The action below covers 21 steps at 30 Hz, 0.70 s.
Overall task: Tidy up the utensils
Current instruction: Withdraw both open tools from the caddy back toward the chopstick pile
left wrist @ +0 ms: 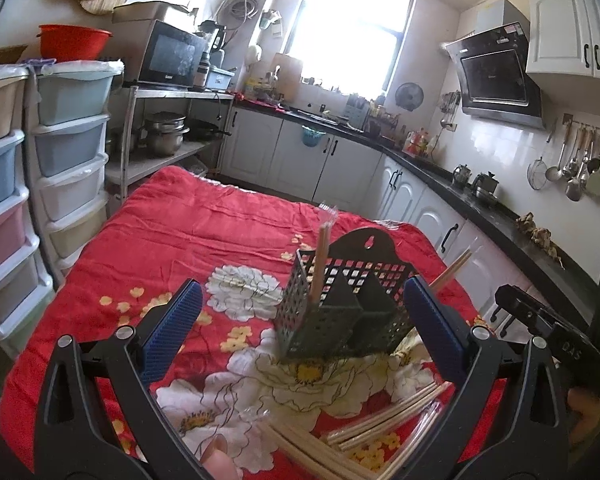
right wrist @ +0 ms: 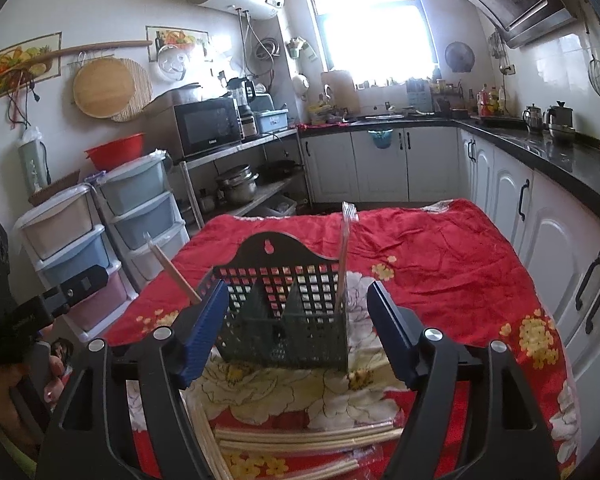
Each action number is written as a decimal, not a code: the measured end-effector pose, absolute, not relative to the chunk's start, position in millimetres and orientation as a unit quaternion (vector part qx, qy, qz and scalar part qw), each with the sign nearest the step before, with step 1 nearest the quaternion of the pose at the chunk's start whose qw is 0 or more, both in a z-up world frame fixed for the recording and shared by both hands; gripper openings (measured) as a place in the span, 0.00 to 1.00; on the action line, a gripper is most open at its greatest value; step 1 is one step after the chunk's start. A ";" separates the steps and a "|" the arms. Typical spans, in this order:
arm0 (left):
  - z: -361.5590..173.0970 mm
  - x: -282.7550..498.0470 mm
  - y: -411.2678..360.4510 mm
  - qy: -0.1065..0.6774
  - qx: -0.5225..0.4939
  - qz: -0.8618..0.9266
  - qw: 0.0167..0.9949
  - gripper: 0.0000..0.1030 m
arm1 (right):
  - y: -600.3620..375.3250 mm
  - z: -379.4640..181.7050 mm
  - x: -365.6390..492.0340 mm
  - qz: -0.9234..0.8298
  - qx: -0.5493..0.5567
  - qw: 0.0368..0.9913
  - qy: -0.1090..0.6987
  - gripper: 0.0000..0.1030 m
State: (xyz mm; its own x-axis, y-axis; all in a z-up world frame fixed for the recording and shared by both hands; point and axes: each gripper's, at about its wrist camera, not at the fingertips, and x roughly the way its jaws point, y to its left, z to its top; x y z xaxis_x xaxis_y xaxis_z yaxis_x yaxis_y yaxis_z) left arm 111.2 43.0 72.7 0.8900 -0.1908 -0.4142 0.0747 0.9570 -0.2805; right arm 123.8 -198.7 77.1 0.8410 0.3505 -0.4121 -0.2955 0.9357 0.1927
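Both hand-held grippers, left point(left wrist: 300, 320) and right point(right wrist: 296, 328), gape empty around the black perforated plastic utensil caddy point(right wrist: 284, 316); wrapped wooden chopsticks point(right wrist: 300, 440) litter the red floral cloth point(right wrist: 440, 248) below.

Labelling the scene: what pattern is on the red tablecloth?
The tablecloth is red with large white and small yellow flowers, clearest in the left wrist view.

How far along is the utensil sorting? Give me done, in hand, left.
Done: two wrapped chopstick pairs stand in the black holder, one at its right end, one at its left. In hand: nothing; the left tongs and right tongs are both open and empty, framing the holder. Left: several wrapped pairs lie on the red cloth in front of the holder.
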 end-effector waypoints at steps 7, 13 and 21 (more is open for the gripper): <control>59.2 104.0 48.0 0.236 -0.134 -0.060 0.960 0.90 | -195.2 65.8 120.4 0.172 0.058 0.953 0.243 0.68; 47.3 100.7 50.7 0.251 -0.140 -0.057 0.956 0.90 | -188.6 56.6 116.9 0.181 0.055 0.948 0.255 0.68; 32.0 99.2 54.2 0.271 -0.144 -0.051 0.950 0.90 | -186.7 41.3 113.0 0.186 0.053 0.942 0.276 0.68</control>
State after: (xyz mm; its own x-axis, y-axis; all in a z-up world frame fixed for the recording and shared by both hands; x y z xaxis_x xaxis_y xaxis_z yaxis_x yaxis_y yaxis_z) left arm 99.2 54.2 32.0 0.8482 -0.1743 -0.5002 0.0181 0.9533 -0.3015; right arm 113.0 -186.7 41.3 0.7785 0.3796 -0.4997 -0.3216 0.9251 0.2017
